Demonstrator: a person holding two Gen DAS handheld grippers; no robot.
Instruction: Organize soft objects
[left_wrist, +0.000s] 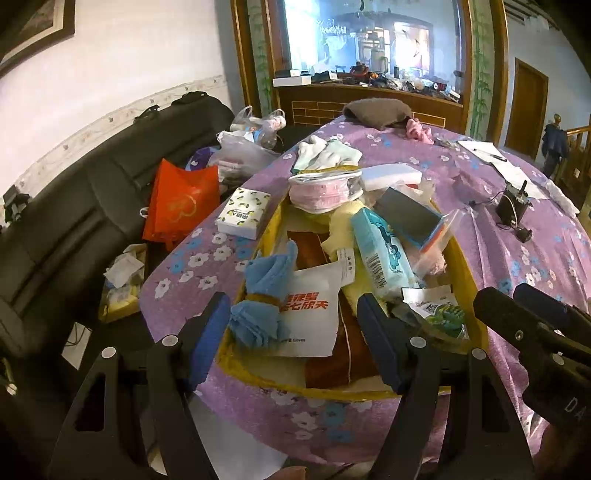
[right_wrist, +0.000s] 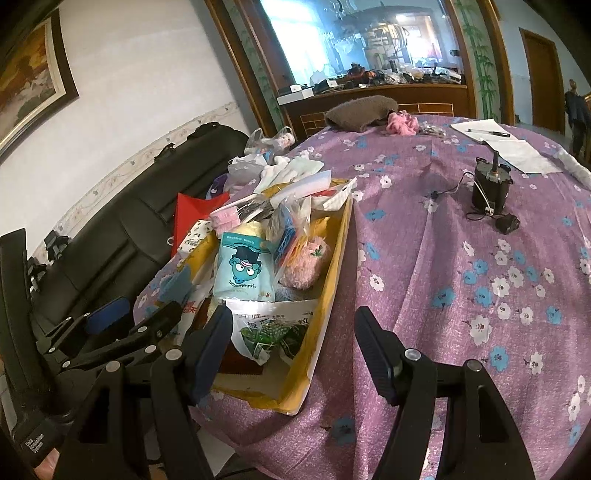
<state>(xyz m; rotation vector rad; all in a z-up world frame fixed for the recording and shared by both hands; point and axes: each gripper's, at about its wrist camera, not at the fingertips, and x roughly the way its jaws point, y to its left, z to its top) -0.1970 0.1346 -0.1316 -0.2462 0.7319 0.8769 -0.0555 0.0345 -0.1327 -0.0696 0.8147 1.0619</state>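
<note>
On white packet (left_wrist: 314, 314): "Gloves"

white wall (left_wrist: 122, 55); black sofa (left_wrist: 92, 206); wooden door (left_wrist: 526, 107); framed painting (right_wrist: 29, 77)

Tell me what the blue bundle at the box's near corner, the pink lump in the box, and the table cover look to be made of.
Blue bundle: thin matte cloth, by its soft folds.
Pink lump: plush, by its fuzzy pile.
Table cover: flower-printed woven fabric, probably; it creases and drapes.
</note>
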